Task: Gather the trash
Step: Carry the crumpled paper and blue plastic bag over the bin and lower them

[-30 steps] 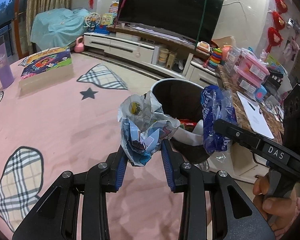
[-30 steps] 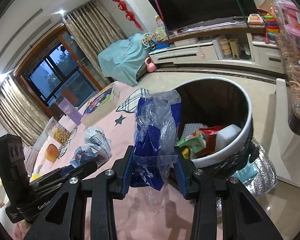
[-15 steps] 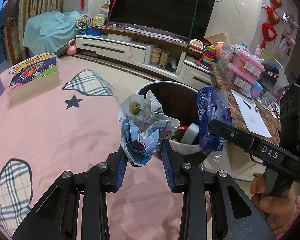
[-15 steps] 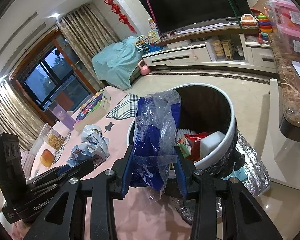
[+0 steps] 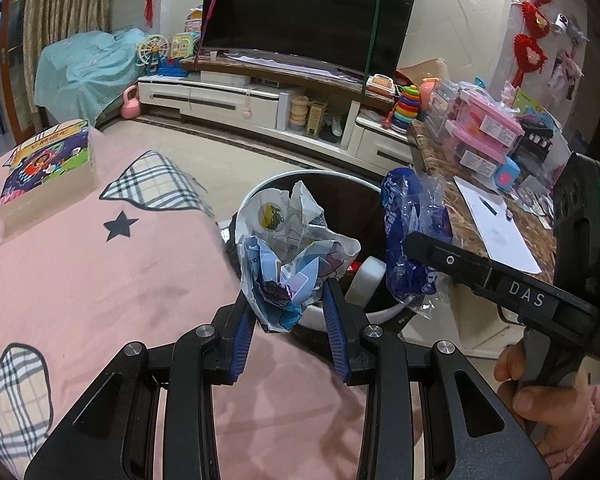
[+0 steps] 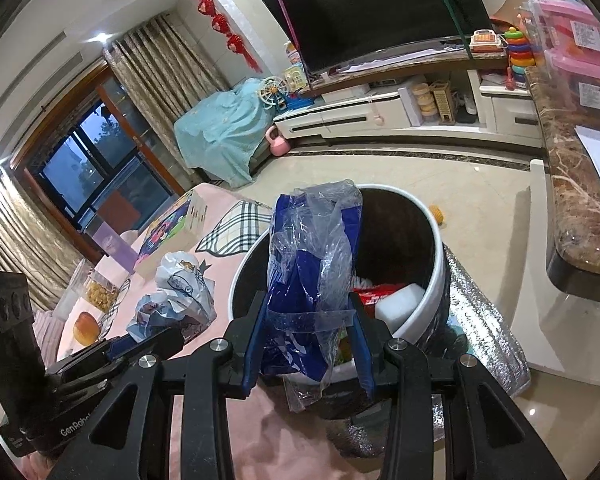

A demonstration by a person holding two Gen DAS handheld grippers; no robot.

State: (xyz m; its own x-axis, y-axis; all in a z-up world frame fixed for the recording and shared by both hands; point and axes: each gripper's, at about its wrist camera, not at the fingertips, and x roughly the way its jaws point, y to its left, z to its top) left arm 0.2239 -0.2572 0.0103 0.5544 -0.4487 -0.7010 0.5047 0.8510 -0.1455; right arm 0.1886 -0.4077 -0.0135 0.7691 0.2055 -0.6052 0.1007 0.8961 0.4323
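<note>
My left gripper (image 5: 288, 322) is shut on a crumpled white and blue printed wrapper (image 5: 296, 256), held up at the near rim of the round white trash bin (image 5: 380, 312). To its right, my right gripper (image 6: 308, 344) is shut on a blue and clear plastic bag (image 6: 312, 264), which hangs over the bin's near rim (image 6: 428, 308). The blue bag (image 5: 412, 240) and the right gripper's arm also show in the left wrist view. The wrapper (image 6: 176, 300) shows at the left in the right wrist view. Inside the bin lie a white block (image 6: 400, 304) and red packaging (image 6: 376, 292).
The bin stands off the edge of a pink cloth-covered table (image 5: 80, 280). A colourful box (image 5: 48, 168) lies at the table's far left. A brown marble counter (image 6: 572, 208) with pink boxes (image 5: 480, 136) is at the right. A TV stand (image 5: 260, 96) lines the far wall.
Both grippers have moved forward with their trash toward the bin, which now sits closer and lower in both views. Both grips are unchanged.
</note>
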